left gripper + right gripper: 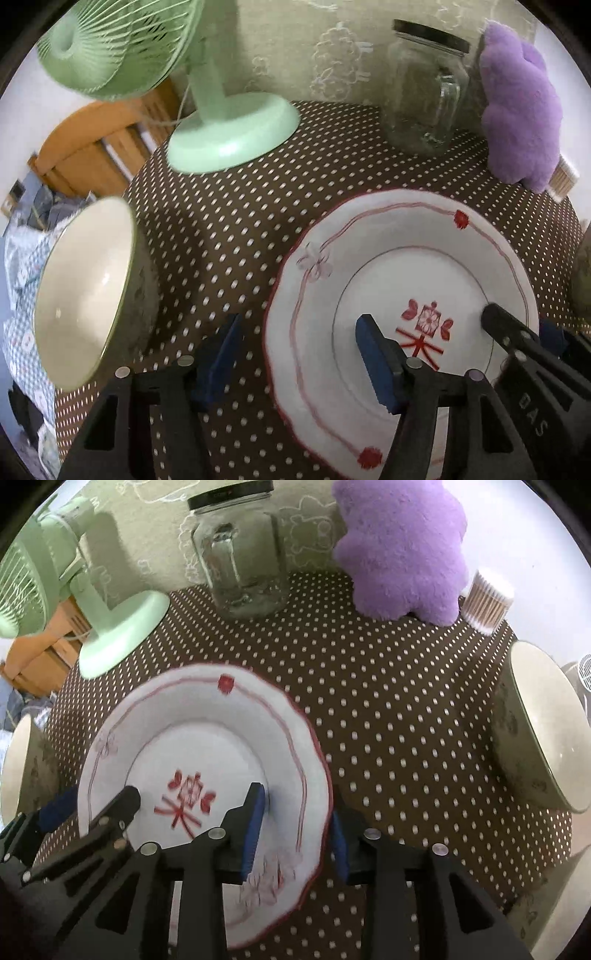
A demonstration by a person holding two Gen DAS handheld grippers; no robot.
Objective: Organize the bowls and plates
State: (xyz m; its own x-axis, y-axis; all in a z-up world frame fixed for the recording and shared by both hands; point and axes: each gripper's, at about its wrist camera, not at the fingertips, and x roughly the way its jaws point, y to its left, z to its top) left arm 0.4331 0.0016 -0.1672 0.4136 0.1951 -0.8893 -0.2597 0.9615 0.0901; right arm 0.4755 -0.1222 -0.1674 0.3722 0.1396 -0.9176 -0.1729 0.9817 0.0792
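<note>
Both hand-held grippers straddle opposite edges of the red-trimmed white plate (pixel 402 295).

Left gripper (pixel 299 354) stands part-way open over the plate's left rim: its right blue pad (pixel 373 354) sits above the plate's inner ring, its left pad over the polka-dot tablecloth (pixel 229 206), neither pressing the rim. Right gripper (pixel 295 830) is narrower, its jaws astride the plate's right rim, one pad above the plate and one outside it; whether they pinch it I cannot tell. A cream bowl with a green rim (pixel 83 291) lies to the left of the left gripper, another bowl (pixel 543 731) to the right of the right gripper. Letters reading "BAS" show on the right gripper's finger in the left wrist view.
</note>
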